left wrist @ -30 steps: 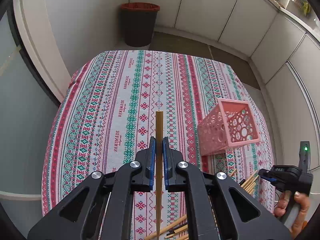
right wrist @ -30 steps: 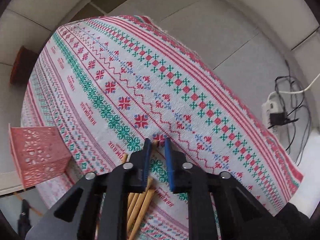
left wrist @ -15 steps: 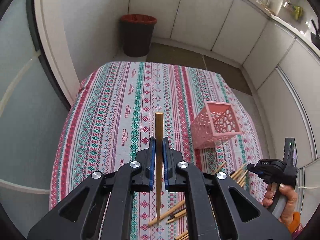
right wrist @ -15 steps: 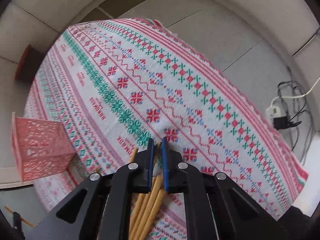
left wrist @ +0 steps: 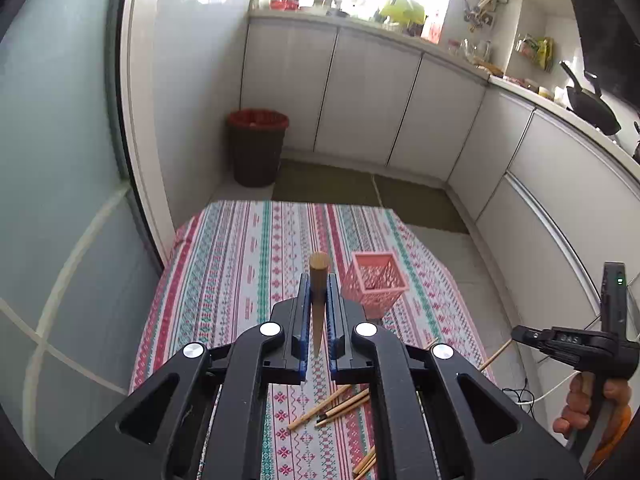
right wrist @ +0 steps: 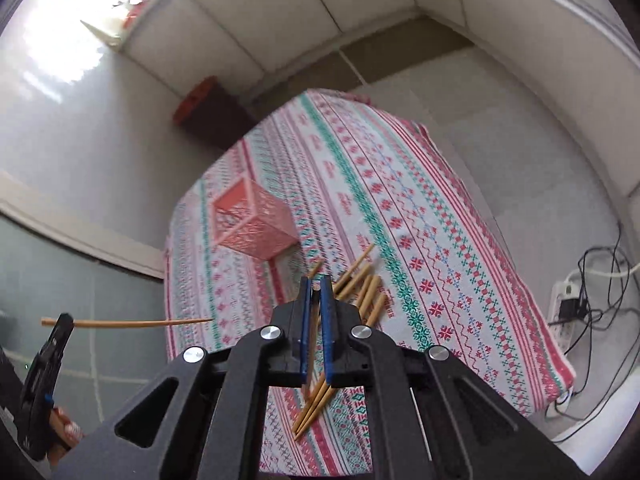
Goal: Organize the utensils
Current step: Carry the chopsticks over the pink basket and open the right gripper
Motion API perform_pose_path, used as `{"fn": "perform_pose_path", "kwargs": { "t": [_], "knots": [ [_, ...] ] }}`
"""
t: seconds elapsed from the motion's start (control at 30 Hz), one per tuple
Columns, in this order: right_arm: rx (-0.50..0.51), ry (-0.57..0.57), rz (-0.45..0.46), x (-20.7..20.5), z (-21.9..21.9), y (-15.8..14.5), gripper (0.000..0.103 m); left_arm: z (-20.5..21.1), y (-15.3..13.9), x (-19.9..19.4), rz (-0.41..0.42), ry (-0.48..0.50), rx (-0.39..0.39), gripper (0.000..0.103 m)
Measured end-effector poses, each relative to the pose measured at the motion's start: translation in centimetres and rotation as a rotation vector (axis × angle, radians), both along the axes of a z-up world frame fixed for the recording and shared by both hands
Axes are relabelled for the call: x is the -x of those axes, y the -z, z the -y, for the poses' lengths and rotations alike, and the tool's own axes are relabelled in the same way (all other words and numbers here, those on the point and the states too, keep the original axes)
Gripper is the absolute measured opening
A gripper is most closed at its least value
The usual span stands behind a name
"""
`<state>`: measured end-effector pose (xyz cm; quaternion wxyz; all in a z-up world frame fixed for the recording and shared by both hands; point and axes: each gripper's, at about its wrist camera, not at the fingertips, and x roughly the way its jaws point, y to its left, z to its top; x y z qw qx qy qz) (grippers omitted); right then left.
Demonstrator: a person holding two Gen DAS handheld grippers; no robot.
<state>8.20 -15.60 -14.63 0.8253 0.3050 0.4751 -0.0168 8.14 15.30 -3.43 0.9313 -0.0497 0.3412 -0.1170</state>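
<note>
As both grippers rose from the patterned tablecloth (left wrist: pixel 248 264), the left gripper (left wrist: pixel 319 312) stayed clamped on one wooden chopstick (left wrist: pixel 319 280); the right gripper (right wrist: pixel 316 320) had closed on another chopstick (right wrist: pixel 313 344). Pink perforated plastic basket (left wrist: pixel 376 280) ahead, likely next; loose chopsticks (right wrist: pixel 360 280) remained.

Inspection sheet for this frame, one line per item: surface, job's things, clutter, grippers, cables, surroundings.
Surface: table under a patterned tablecloth, red, green and white stripes.
Job's things: pink basket upright on the cloth, nothing visible inside; loose chopsticks scattered on the cloth nearer the grippers than the basket.
Clutter: nothing seen on the table beyond these.
Grippers: left gripper shut on a wooden chopstick, lifted above the table; right gripper closed on a thin chopstick, also raised.
Cables: power strip with tangled cords on the floor beside the table.
Surroundings: dark bin with red rim on the floor, white cabinets, crowded countertop, pan.
</note>
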Motion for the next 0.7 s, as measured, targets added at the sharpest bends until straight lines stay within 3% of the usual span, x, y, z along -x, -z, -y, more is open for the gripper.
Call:
{"fn": "perform_pose_path", "kwargs": {
  "t": [0.33, 0.53, 0.7],
  "knots": [
    [0.026, 0.028, 0.204, 1.8, 2.0, -9.3, 0.005, 0.4, -3.3, 0.8, 0.088, -0.011, 0.029, 0.006],
    [0.043, 0.029, 0.311, -1.8, 1.8, -14.5, 0.005, 1.0, -3.5, -0.3, 0.101, 0.002, 0.028, 0.006],
    [0.105, 0.010, 0.332, -5.6, -0.3, -15.6, 0.005, 1.7, -5.0, -1.7, 0.140, 0.018, 0.030, 0.006]
  ]
}}
